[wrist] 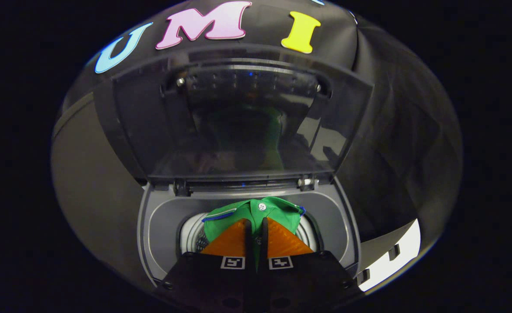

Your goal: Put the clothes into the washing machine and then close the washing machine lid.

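While the gripper apparently pinches the green shirt over the drum, release only once it hangs well inside.

One washing machine with one raised lid, one green garment, one tool.

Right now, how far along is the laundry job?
Done: the lid is up and the green shirt has been carried over the drum opening. In hand: the hand-held gripper is shut on the shirt, fabric pinched between its fingers above the drum. Left: release the shirt into the drum, then close the lid.
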`<act>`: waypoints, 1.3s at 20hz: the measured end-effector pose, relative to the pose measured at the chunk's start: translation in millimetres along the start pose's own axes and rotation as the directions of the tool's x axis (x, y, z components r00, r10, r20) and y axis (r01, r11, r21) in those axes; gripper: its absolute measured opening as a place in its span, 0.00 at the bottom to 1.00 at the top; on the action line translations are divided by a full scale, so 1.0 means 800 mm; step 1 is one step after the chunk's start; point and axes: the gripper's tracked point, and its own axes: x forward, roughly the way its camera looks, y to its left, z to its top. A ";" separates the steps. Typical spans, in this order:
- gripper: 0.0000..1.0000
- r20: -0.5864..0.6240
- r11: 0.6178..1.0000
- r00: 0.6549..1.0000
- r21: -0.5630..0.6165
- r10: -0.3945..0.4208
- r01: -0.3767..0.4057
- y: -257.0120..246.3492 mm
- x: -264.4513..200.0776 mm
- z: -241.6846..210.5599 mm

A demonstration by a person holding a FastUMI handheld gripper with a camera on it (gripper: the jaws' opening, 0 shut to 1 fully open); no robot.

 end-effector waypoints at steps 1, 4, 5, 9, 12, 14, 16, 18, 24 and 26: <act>0.05 -0.021 1.000 1.000 0.000 0.008 -0.008 0.001 0.009 -0.009; 0.05 -0.092 1.000 0.996 -0.008 0.022 -0.023 0.002 0.032 -0.040; 0.05 -0.108 1.000 0.994 -0.007 0.026 -0.027 0.001 0.038 -0.049; 0.05 -0.144 0.999 0.989 0.006 0.036 -0.035 -0.006 0.053 -0.066; 0.06 -0.149 0.999 0.988 0.030 0.039 -0.035 -0.011 0.061 -0.072; 0.06 -0.156 0.998 0.986 0.042 0.050 -0.044 -0.009 0.060 -0.073; 0.08 -0.163 0.998 0.985 0.036 0.057 -0.052 -0.008 0.061 -0.076; 0.11 -0.193 0.998 0.980 -0.001 0.057 -0.058 -0.012 0.063 -0.085; 1.00 -0.150 0.995 0.984 0.024 0.095 -0.092 -0.006 0.056 -0.075; 1.00 -0.116 0.995 0.989 0.037 0.091 -0.088 -0.010 0.044 -0.062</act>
